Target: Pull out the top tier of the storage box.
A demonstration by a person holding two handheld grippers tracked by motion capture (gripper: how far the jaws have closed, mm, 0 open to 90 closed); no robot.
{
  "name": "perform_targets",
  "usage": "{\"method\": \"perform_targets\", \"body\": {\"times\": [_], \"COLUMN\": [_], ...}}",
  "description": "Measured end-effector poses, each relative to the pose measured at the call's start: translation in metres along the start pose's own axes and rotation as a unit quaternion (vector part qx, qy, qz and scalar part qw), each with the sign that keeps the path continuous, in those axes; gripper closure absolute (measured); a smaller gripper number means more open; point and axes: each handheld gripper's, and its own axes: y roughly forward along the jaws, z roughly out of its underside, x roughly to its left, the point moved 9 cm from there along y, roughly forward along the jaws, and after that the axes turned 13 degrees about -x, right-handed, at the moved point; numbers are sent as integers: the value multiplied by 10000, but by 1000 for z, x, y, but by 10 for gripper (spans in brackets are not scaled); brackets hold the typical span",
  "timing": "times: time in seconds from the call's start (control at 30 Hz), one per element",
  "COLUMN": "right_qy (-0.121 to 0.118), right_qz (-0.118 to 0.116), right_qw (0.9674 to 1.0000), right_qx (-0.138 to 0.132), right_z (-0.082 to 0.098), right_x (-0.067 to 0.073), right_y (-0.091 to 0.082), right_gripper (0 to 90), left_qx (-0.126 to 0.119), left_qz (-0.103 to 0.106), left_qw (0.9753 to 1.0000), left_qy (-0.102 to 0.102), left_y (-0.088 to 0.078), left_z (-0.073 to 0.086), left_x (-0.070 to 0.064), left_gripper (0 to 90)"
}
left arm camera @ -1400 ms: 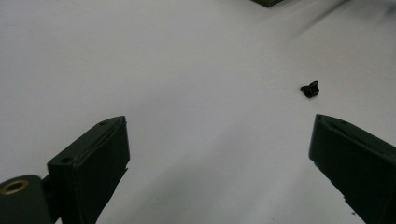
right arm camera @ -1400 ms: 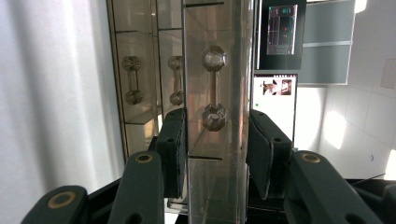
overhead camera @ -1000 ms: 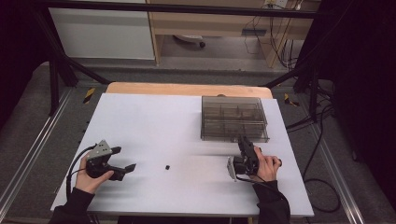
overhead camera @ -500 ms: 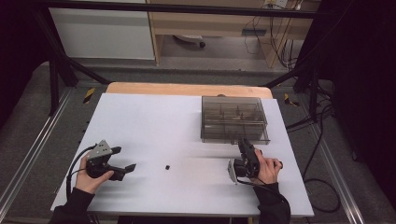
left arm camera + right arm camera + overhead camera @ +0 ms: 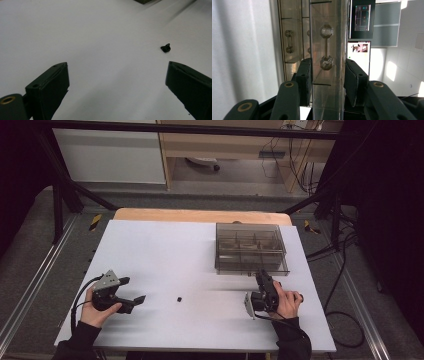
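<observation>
1. On the white surface (image 5: pixel 165 245), near its right front part, my right gripper (image 5: pixel 261 281) is turned on its side and reaches toward the near wall of the clear plastic organizer box (image 5: pixel 250 247).
2. In the right gripper view, my right gripper (image 5: pixel 327 75) has its jaws standing on either side of a clear wall of the box (image 5: pixel 325 50), one pad on each face. The left pad lies right against the plastic; on the right I cannot tell whether the pad touches or stands a hair off. The jaws are partly closed, set about as wide as that wall is thick.
3. The box sits at the right rear of the surface, upright, with dividers showing inside it; whether its compartments hold anything I cannot tell.
4. At the left front of the surface, my left gripper (image 5: pixel 131 290) rests low in my left hand (image 5: pixel 95 312), pointing toward the middle.
5. In the left gripper view, my left gripper (image 5: pixel 117 75) has its jaws spread wide with bare surface between them; they hold and touch nothing.
6. A small black part (image 5: pixel 165 47) lies on the surface just beyond the right-hand jaw in that view, apart from it. From above, the same part (image 5: pixel 179 298) lies between my two grippers, nearer the left one.
</observation>
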Motion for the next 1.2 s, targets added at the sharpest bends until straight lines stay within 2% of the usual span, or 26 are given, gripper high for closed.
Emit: {"method": "perform_targets", "body": {"times": [1.2], "right_qy": [80], "right_qz": [-63], "right_qw": [9999], "right_qx": [5], "right_z": [-2], "right_x": [4], "right_y": [-2], "right_gripper": [609], "left_qx": [4], "left_qz": [7], "left_qw": [10000], "left_qy": [-2], "left_y": [1], "left_z": [0], "left_x": [0], "left_gripper": [47]}}
